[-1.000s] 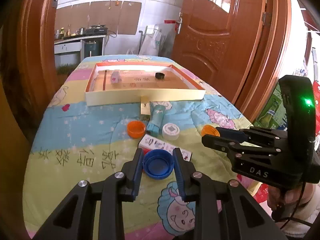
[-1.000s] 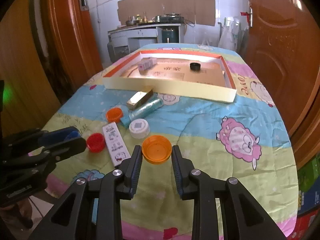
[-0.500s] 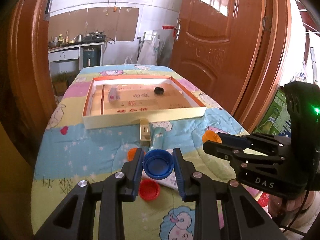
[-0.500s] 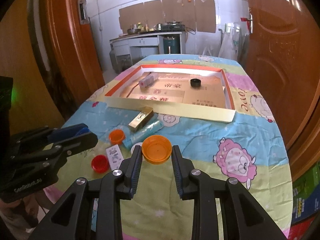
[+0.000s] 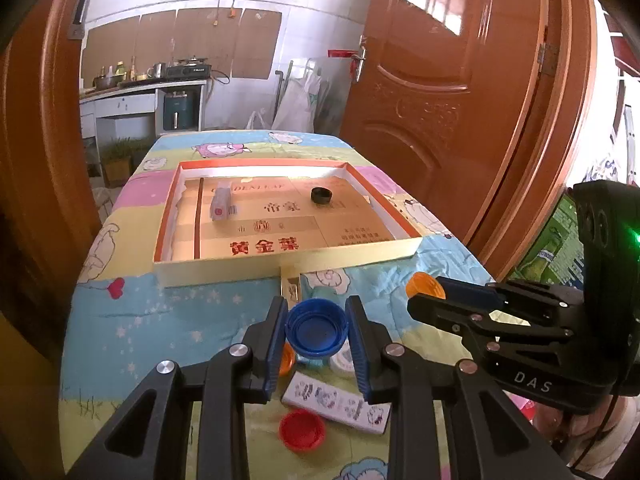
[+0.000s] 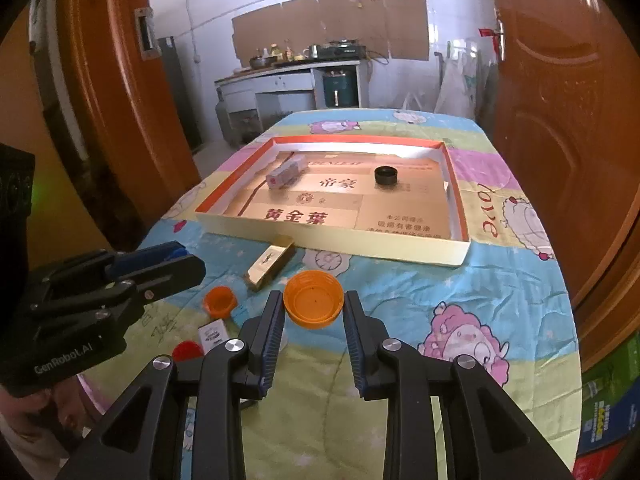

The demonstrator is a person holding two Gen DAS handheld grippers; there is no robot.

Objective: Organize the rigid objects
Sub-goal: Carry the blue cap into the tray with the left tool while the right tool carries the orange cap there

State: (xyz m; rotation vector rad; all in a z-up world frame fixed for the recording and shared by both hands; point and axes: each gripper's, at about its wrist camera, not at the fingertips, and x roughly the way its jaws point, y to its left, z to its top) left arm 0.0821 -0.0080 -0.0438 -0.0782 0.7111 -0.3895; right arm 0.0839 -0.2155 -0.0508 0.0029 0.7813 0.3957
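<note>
My left gripper (image 5: 316, 334) is shut on a blue bottle cap (image 5: 316, 332) held above the table. My right gripper (image 6: 314, 316) is shut on an orange cap (image 6: 314, 299), also lifted; that cap (image 5: 425, 286) shows at the right gripper's tips in the left wrist view. Ahead lies a shallow cardboard tray (image 5: 280, 266) with an orange rim. Inside it are a small pink box (image 5: 221, 205) and a black cap (image 5: 321, 195). On the cloth below lie a red cap (image 5: 302, 429), a printed white box (image 5: 335, 402), a small orange cap (image 6: 219, 301) and a gold box (image 6: 270, 262).
The table wears a colourful cartoon cloth (image 6: 472, 328). A brown wooden door (image 5: 448, 92) stands to the right and a door frame (image 6: 116, 92) to the left. A kitchen counter (image 6: 288, 76) is behind the table. A white cap (image 5: 343, 362) lies under the left gripper's fingers.
Both grippers have risen and moved forward toward the tray, each still gripping its cap. The loose items on the cloth have slid lower in both views.
</note>
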